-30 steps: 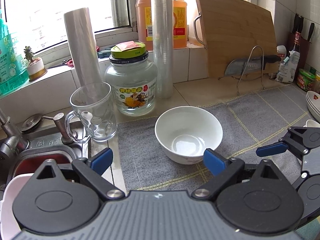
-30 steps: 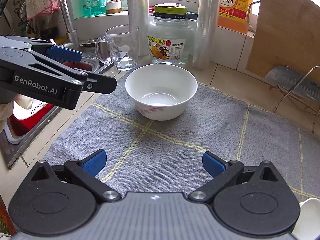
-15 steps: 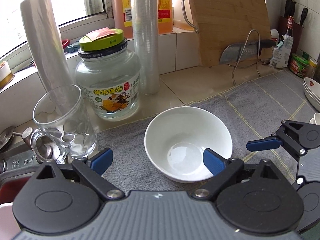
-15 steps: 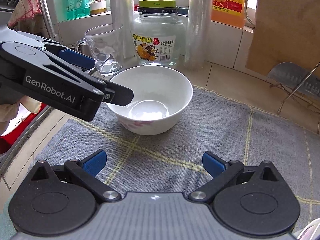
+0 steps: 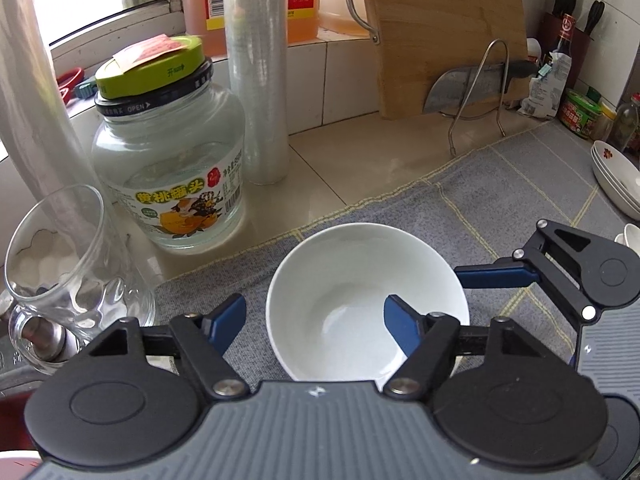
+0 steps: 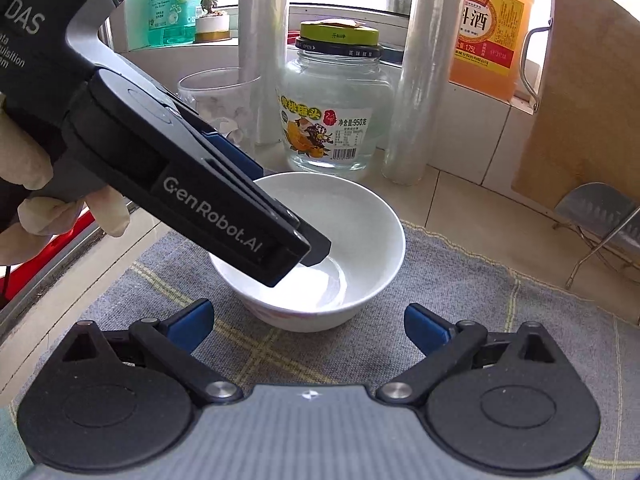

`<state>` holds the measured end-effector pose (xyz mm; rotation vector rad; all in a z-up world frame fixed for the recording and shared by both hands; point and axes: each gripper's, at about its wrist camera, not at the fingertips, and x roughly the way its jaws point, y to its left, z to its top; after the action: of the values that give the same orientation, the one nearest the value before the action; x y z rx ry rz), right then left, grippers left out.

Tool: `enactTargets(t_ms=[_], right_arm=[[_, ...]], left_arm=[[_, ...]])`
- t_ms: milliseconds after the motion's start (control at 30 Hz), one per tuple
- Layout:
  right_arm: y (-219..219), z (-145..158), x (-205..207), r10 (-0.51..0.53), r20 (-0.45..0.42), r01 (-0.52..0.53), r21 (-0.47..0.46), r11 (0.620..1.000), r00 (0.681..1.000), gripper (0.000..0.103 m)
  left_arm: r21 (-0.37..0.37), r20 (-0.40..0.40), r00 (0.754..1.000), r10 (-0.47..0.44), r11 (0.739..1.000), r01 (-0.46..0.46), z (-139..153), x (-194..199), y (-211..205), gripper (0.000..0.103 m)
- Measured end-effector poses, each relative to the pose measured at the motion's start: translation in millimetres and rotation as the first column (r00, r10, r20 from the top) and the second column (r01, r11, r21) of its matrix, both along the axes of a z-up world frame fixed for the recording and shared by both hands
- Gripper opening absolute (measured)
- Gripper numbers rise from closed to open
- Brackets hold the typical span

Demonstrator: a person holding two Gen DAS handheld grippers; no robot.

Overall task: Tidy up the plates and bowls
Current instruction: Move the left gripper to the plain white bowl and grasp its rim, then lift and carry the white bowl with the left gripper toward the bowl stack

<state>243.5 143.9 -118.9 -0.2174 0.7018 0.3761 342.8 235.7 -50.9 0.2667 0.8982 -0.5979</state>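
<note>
Left wrist view shows the left gripper (image 5: 314, 318) closing astride the near wall of the bowl (image 5: 366, 280), one finger inside and one outside, pads seemingly not yet pressing, while the bowl sits on the grey mat (image 5: 500, 196) just in front of the jar (image 5: 168, 160). Right gripper (image 6: 306, 326) hangs spread and empty just short of the bowl. A pinch on so little glazed wall could slip or tip the bowl, or knock it into the glass mug (image 5: 60, 264) close by.

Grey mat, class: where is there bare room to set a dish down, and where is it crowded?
Free: the grey mat between the white bowl and stacked plates; bare counter before the cutting board. Crowded: jar, glass mug, wrap rolls behind the bowl.
</note>
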Motion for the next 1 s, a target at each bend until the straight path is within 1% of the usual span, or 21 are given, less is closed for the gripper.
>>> enactTargets(t_ms=[67,167,233,333,400,500,733,1000], right_arm=[[0.2,0.8,1.9,0.004,0.008,-0.004,-0.003,1.000,1.000,0.102],[-0.1,0.5,4.3,0.013,0.016,-0.012,-0.013,1.000,1.000,0.100],[-0.6,0.5,5.8,0.019,0.017,-0.019,-0.012,1.000,1.000,0.095],[-0.4,0.4,5.3,0.033,0.019,-0.032,-0.014,0.999,0.999,0.090],[0.4,0.9,3.5,0.037,0.028,-0.036,-0.022,0.999,0.999,0.090],[1.8,2.2,1.5,0.049,0.039,-0.048,-0.028,0.998,0.998,0.089],[0.0,3.9,0.7,0.055,0.040,-0.055,-0.018,0.998,0.998,0.089],[0.5,4.2,1.7,0.050,0.037,-0.050,-0.016,0.999,0.998,0.088]], left_arm=[[0.004,-0.010,1.000,-0.017,1.000,0.017,-0.4,3.4,-3.0,0.073],[0.014,-0.019,0.999,-0.044,0.999,0.044,-0.4,5.6,-6.4,0.068],[0.028,-0.022,0.998,-0.062,0.998,0.063,-1.2,6.8,-9.7,0.067],[0.036,-0.024,0.996,-0.081,0.996,0.082,-0.7,8.0,-10.9,0.064],[0.039,-0.034,0.995,-0.093,0.995,0.094,-0.3,10.1,-10.7,0.063],[0.027,-0.059,0.993,-0.107,0.994,0.108,0.9,14.3,-9.0,0.060],[0.032,-0.093,0.986,-0.138,0.989,0.142,3.1,19.5,-9.5,0.060],[0.031,-0.121,0.982,-0.147,0.988,0.152,3.5,22.7,-10.5,0.059]])
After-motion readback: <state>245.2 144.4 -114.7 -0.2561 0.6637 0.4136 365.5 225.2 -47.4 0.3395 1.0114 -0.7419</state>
